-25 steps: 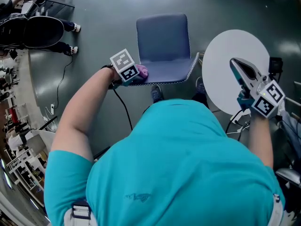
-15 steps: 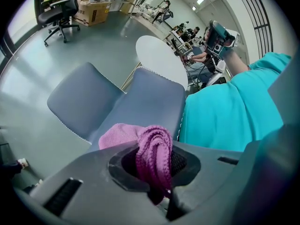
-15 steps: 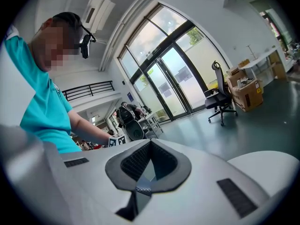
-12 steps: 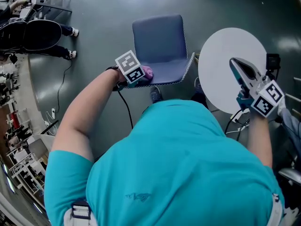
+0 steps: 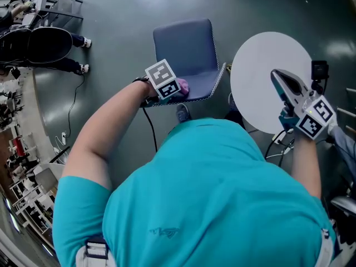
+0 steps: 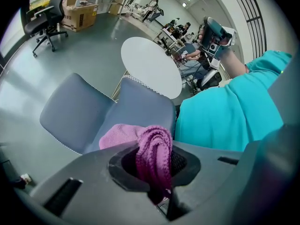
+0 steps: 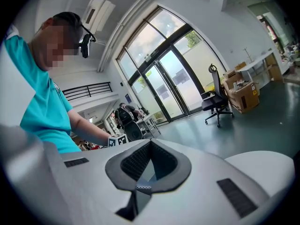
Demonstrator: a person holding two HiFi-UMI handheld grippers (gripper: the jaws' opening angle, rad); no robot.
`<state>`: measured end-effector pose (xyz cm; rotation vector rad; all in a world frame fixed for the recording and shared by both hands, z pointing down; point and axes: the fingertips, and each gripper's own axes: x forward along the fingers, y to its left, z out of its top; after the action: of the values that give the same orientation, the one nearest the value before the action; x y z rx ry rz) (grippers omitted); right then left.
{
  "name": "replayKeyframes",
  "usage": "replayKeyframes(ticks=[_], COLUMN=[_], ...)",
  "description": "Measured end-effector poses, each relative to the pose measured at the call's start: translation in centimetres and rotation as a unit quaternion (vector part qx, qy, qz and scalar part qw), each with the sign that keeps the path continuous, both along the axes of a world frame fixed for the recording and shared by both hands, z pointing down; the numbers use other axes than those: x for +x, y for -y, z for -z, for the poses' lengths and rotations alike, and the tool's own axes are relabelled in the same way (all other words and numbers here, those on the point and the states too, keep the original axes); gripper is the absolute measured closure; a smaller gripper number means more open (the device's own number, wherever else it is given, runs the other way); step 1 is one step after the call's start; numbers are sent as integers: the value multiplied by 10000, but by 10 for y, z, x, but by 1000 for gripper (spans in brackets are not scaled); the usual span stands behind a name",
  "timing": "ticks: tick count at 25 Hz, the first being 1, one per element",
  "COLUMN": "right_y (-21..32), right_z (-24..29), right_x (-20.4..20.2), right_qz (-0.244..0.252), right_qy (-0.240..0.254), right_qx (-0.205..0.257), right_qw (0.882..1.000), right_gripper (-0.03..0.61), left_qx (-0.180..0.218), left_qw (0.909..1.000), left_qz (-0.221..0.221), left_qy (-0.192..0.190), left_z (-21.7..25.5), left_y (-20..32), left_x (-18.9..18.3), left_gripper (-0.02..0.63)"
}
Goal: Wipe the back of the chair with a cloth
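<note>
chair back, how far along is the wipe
Done: the cloth is clamped in the left hand-held gripper and sits on the chair back. In hand: wiping its top edge. Left: likely the stretch toward the table. The right hand-held gripper is shut, empty.

Floor left of the blue chair [image 5: 186,49] was wide open, loads of room to swing in. The right side was tight: a round white table [image 5: 267,60] stood just beside it, with only a narrow gap. The left gripper [image 5: 177,89] pinched the pink cloth [image 5: 182,86] at the backrest's top edge, its black cable [image 5: 150,129] dangling below. The right gripper [image 5: 278,78] hung closed over the table, clear of everything.
</note>
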<state>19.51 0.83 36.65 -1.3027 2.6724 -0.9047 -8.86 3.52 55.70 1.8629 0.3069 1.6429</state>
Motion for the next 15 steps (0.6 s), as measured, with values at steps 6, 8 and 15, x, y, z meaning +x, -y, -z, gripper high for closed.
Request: replayKeyframes(ticks=[6, 8, 15], right_y=[-1, -2, -8], right_z=[-4, -6, -15], right_x=[3, 5, 16], right_qz=[-83, -106, -233], right_qy=[9, 13, 32], right_qx=[0, -1, 16], right_qw=[10000, 9999, 9997], right_gripper=[580, 580, 580], left_qx=[-37, -38, 5], left_qw=[9999, 9999, 9996], left_qz=[-61, -95, -220], left_qy=[-88, -113, -193], left_z=[-3, -5, -12], left_y=[0, 0, -3], left_x=[16, 23, 53], left_gripper=[555, 555, 555])
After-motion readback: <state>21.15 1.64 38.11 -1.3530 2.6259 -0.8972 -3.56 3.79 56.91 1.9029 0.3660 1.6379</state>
